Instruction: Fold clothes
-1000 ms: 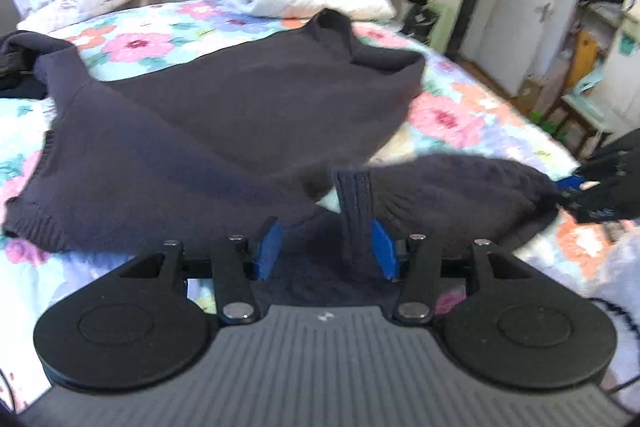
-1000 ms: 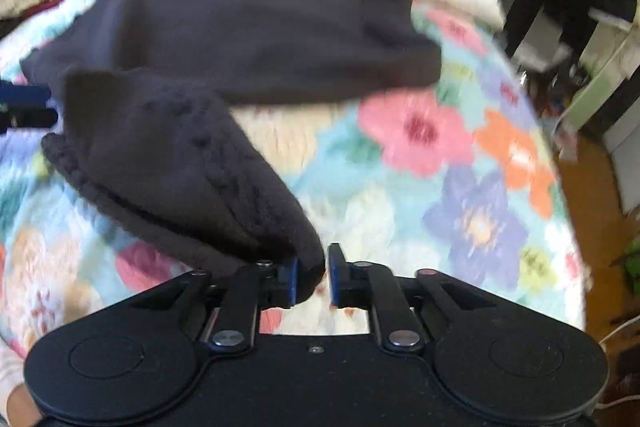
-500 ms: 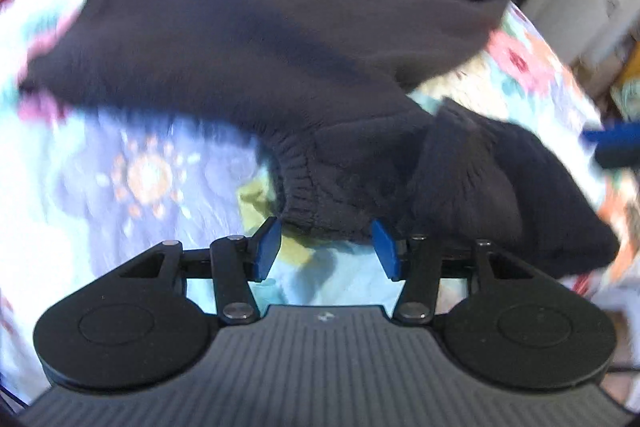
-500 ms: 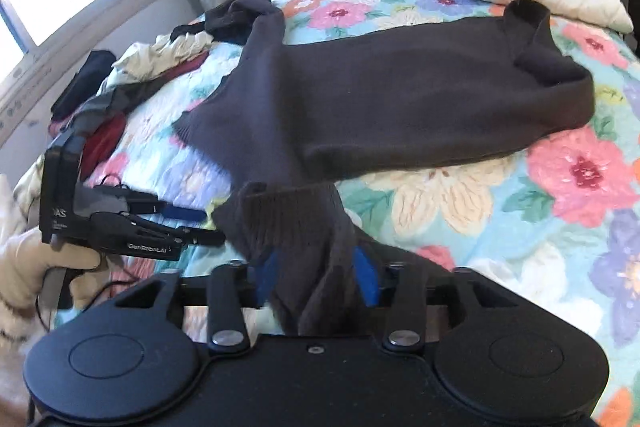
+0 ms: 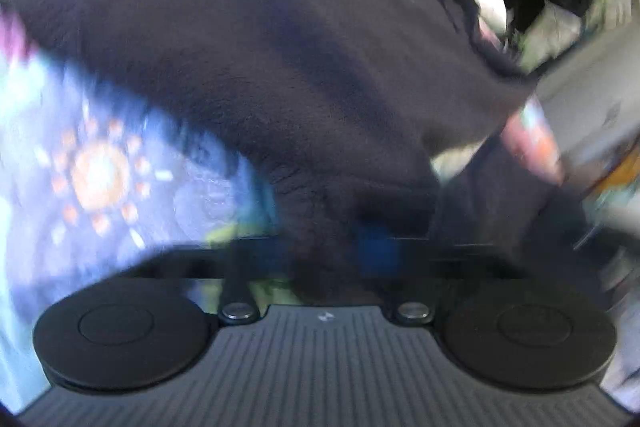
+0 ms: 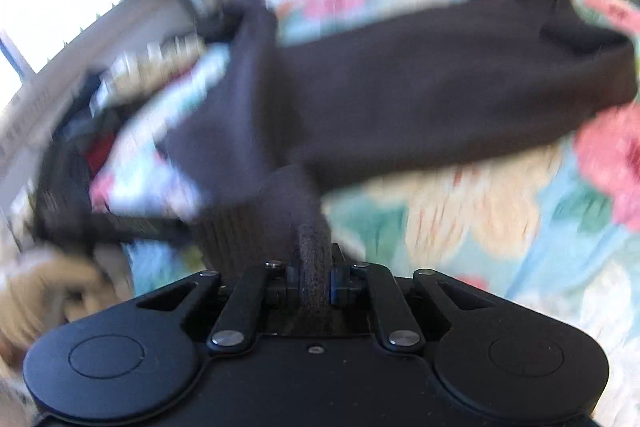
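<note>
- A dark knit sweater (image 6: 420,87) lies spread across a floral bedspread (image 6: 480,211), its body stretching away ahead of the right gripper (image 6: 315,277).
- The right gripper's jaws are pinched together on a bunched fold of the sweater's ribbed edge, the knit standing up between the two blue pads.
- The left gripper (image 5: 324,251), seen through heavy motion blur, sits with the sweater's hem between its jaws; whether they are apart or closed on the cloth cannot be told.
- From the left wrist view the sweater (image 5: 280,59) fills the space ahead of the jaws, with the bedspread (image 5: 100,179) showing to their left.
- Left of the right jaws, a gloved hand (image 6: 44,291) grips the left gripper's dark body (image 6: 64,195).
</note>
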Demonstrator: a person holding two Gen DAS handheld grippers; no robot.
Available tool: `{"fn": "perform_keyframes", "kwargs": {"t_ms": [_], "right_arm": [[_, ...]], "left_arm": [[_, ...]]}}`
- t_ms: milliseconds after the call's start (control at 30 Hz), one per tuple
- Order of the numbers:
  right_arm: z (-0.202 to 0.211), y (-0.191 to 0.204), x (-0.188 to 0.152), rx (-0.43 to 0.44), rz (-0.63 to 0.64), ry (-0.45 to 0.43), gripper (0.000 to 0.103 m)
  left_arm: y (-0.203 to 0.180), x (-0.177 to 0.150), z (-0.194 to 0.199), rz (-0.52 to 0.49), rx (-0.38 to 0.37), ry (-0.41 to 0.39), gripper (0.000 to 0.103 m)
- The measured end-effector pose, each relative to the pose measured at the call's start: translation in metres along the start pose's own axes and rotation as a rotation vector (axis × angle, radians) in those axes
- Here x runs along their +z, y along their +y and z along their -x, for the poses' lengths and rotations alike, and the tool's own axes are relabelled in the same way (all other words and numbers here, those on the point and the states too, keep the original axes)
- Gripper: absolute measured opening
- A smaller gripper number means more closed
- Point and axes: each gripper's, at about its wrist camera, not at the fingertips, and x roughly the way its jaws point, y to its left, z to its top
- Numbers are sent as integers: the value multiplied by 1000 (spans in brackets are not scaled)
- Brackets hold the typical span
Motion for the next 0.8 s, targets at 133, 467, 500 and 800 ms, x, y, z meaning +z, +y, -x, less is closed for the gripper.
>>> {"fn": "perform_keyframes", "kwargs": {"t_ms": [133,467,500,800], "right_arm": [[58,3,14,-77,23,-194,12],[145,-2,-12,-403,17,-192,14],[139,-4,-18,-418,14,-117,15],[67,-21,-51,-478,167,362,24]], "left_arm": [[-13,-4,30,-9,-18,-135,12],[-18,-29,155,-184,255,-360,7],[-13,-35,151,-192,262,-310,7],[42,-49,125,16,235,-109,4]]}}
